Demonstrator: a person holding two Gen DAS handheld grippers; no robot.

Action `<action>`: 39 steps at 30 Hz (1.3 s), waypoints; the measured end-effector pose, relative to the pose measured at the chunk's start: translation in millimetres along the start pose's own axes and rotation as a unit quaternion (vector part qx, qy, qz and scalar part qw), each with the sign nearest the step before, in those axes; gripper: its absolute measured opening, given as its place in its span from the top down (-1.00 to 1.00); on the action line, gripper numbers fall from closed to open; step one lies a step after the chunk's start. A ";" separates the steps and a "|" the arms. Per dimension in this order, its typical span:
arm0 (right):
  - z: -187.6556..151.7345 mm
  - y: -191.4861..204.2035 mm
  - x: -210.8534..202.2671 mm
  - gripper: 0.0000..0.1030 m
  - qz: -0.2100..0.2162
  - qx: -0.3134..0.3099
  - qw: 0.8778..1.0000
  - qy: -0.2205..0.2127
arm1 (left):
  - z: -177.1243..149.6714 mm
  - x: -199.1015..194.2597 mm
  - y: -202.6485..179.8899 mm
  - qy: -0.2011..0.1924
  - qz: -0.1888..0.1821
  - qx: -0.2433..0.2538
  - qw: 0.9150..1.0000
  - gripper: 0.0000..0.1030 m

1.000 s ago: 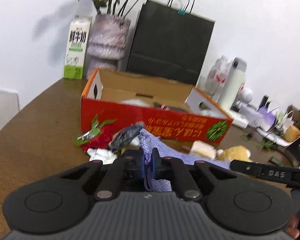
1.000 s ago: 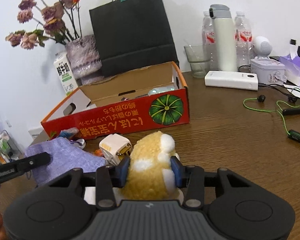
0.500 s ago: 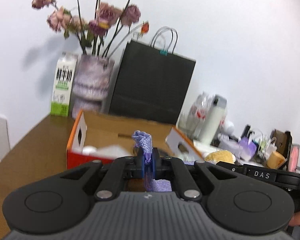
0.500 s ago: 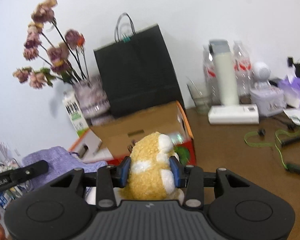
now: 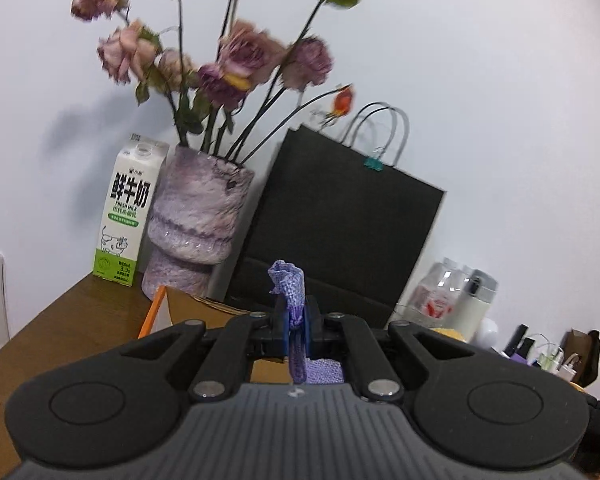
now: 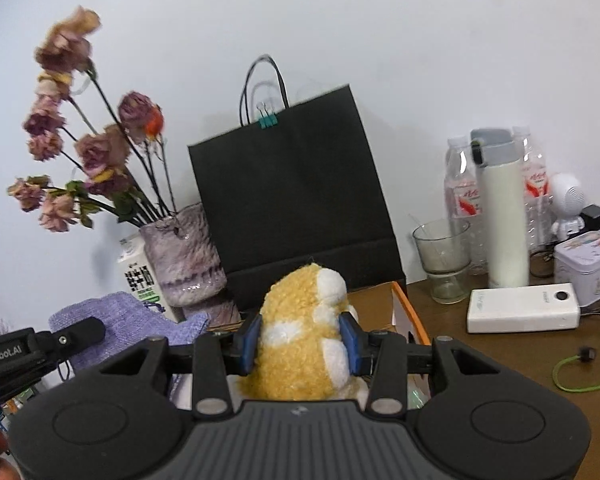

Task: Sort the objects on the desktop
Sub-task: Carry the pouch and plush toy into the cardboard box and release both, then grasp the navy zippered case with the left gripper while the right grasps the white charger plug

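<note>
My left gripper [image 5: 296,322] is shut on a purple knitted cloth [image 5: 290,284], whose bunched end sticks up between the pads while the rest hangs below. It is held above the orange cardboard box [image 5: 160,308]. My right gripper [image 6: 302,340] is shut on a yellow and white plush toy [image 6: 304,320], also raised over the box, whose orange edge [image 6: 410,316] shows just right of the toy. The purple cloth [image 6: 116,326] and the left gripper's body show at the left of the right wrist view.
A black paper bag [image 6: 292,200], a vase of dried flowers [image 5: 200,224] and a milk carton [image 5: 126,216] stand behind the box. To the right are a glass [image 6: 444,260], a white thermos [image 6: 500,216], water bottles, a white power bank [image 6: 524,308], a tin and a green cable.
Both grippers have risen well above the table with their loads and moved towards the box. The table clutter in front of the box has dropped out of view.
</note>
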State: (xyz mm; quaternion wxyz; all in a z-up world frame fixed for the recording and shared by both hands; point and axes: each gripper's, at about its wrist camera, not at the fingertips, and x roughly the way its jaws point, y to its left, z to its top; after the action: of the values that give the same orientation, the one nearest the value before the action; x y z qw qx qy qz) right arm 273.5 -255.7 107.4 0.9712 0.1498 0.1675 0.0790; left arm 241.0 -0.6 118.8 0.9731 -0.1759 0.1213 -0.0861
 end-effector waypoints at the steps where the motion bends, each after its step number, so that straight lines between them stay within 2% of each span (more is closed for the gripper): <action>1: 0.9 -0.7 9.8 0.23 -0.002 -0.002 1.000 0.004 | 0.5 9.7 2.5 0.006 0.003 0.002 1.000 0.86; 8: 2.0 -5.7 54.7 0.23 -0.016 -0.012 1.000 0.022 | -1.8 55.8 21.3 0.025 0.028 0.000 0.999 0.86; 11: -2.8 -9.9 65.2 0.21 -0.026 -0.016 0.999 0.035 | -9.2 69.7 26.7 0.047 0.060 0.003 0.997 0.82; 13: -6.7 -14.3 73.5 0.06 -0.039 -0.017 0.997 0.059 | -16.4 84.1 31.8 0.093 0.094 0.005 0.991 0.32; 14: -7.6 -16.4 76.3 -0.07 -0.042 -0.014 0.997 0.071 | -19.6 88.0 35.3 0.106 0.108 -0.003 0.988 -0.44; 15: -8.1 -18.6 78.8 -0.50 -0.043 -0.010 0.996 0.083 | -22.0 89.9 37.8 0.114 0.116 -0.009 0.987 -0.85; 16: -7.8 -20.5 78.8 -0.78 -0.040 -0.007 0.996 0.085 | -22.9 87.7 37.8 0.109 0.116 -0.008 0.987 -0.85; 18: -5.1 -21.8 73.0 -0.75 -0.029 -0.007 0.997 0.073 | -20.9 79.1 31.2 0.091 0.103 0.013 0.990 -0.90; 21: 0.0 -21.5 65.0 -0.78 -0.020 -0.003 0.998 0.062 | -18.8 68.8 19.1 0.069 0.106 0.046 0.991 -1.00; 30: -1.6 -10.5 54.7 -0.80 -0.028 -0.036 0.996 0.077 | -20.5 62.2 9.3 0.092 0.109 0.068 0.987 -1.00; 39: -21.4 3.1 17.2 -0.82 -0.025 -0.090 0.991 0.096 | -32.1 29.6 8.5 0.114 0.108 0.080 0.984 -1.00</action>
State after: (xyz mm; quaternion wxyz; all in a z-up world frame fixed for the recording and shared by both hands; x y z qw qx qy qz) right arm 281.8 -243.7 83.9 0.9618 0.0495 0.2560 0.0835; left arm 261.8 -9.3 80.4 0.9673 -0.0728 0.2429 -0.0094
